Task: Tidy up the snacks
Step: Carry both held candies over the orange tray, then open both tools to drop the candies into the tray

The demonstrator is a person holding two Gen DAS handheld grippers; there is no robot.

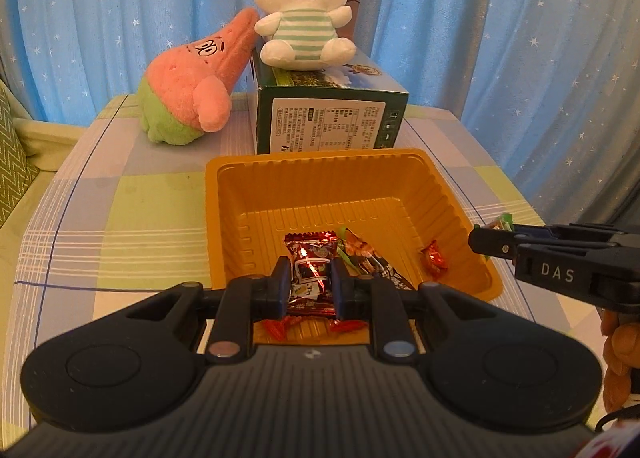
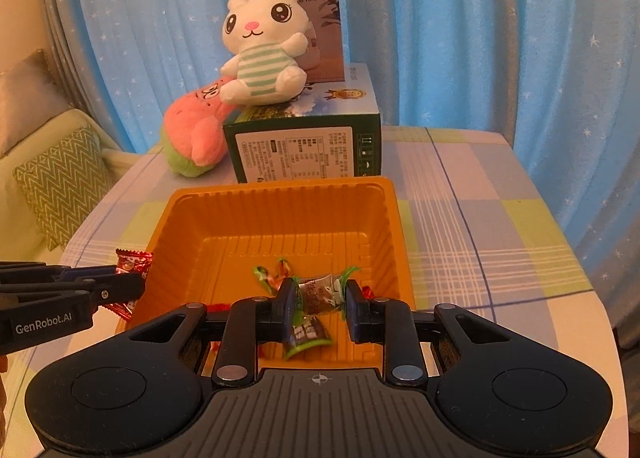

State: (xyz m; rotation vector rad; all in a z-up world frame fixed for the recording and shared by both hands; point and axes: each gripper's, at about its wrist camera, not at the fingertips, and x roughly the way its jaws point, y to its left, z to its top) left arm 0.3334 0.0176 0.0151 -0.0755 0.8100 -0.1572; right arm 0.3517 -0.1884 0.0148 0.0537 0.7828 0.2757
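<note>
Orange tray gets our candy.
Our left gripper squeezes a red candy, our right gripper a green-ended candy; next we let go.

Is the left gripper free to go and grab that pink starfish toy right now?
Probably not yet: the left gripper is shut on a red candy packet over the orange tray. The path to the pink starfish toy itself looks open.
</note>
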